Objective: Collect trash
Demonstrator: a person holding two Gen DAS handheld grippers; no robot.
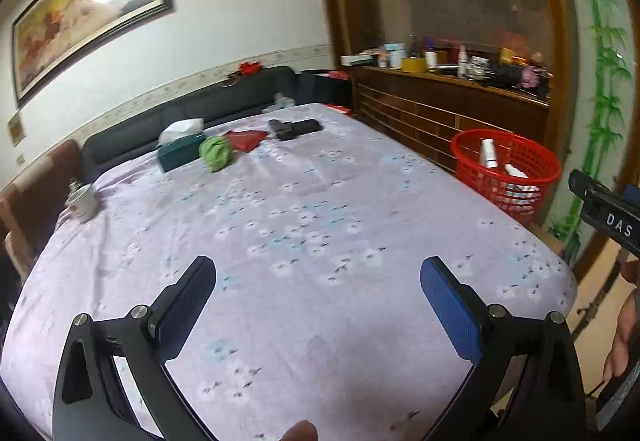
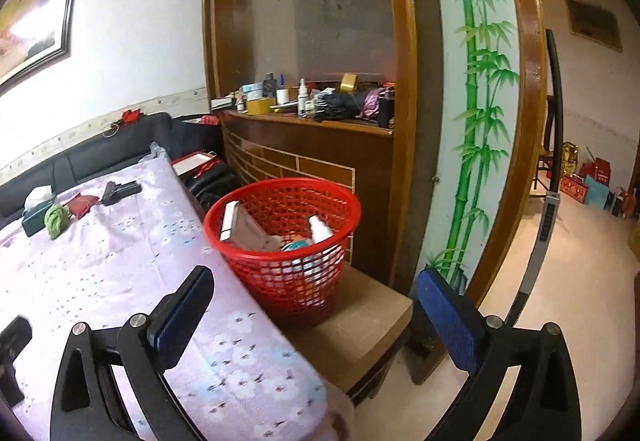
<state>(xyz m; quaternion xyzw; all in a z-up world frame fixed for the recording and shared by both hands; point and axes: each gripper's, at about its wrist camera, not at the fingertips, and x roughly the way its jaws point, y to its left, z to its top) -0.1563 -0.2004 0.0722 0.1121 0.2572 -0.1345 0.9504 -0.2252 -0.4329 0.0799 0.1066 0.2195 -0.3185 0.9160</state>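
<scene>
The bench (image 1: 304, 225) under its floral cloth is bare up front. Beside its right edge, the red basket (image 2: 288, 241) already holds trash. Near the far edge lies a crumpled green wad (image 1: 215, 153), probably next. Both grippers, left (image 1: 318, 283) and right (image 2: 314, 291), hover with jaws apart, empty.

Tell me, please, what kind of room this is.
Probably a living or dining room in a home. A dark sofa stands behind a table under a floral cloth, a framed painting hangs above, and a wooden sideboard is crowded with bottles. A red basket holds collected trash.
</scene>
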